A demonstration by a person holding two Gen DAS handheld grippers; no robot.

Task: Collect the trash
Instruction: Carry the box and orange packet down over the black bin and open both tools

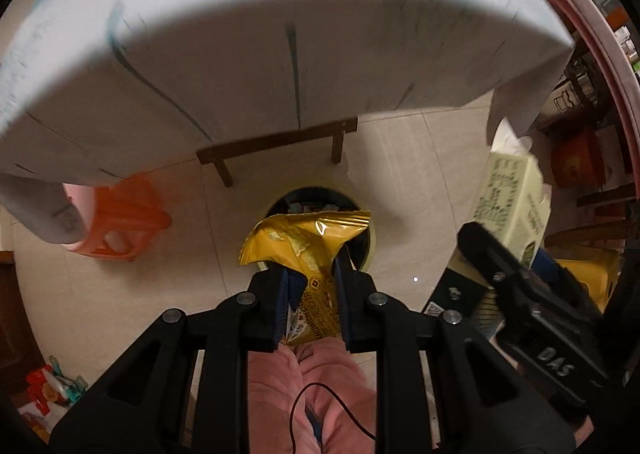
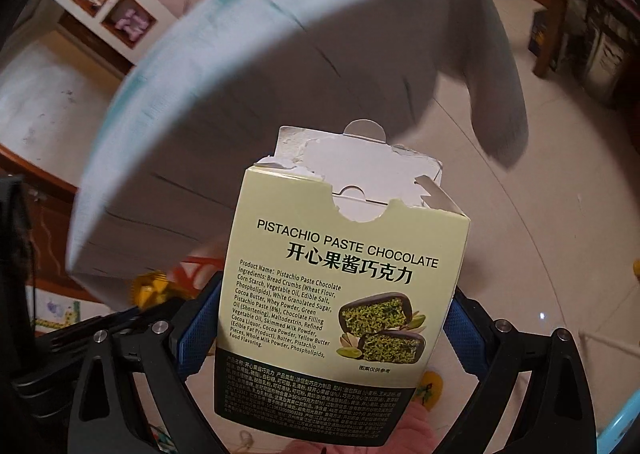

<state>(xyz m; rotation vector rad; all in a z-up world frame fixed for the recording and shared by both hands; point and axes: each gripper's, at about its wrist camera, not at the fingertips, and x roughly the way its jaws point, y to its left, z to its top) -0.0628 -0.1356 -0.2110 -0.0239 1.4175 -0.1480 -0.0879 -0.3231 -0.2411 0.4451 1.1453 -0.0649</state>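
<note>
Partly, the gold wrapper [image 1: 308, 246] hides the bin [image 1: 320, 202] beneath.

Round table over pale tile, clutter round the edges

You're looking at a round table [image 1: 280, 54] draped in a light cloth with thin dark lines, its wooden legs and crossbar [image 1: 276, 142] showing under the hem. The floor [image 1: 400, 174] is pale glossy tile. An orange plastic stool [image 1: 124, 214] sits under the table's left edge. In your right wrist view, a wooden shelf unit [image 2: 104, 2] stands against the far wall.
</note>
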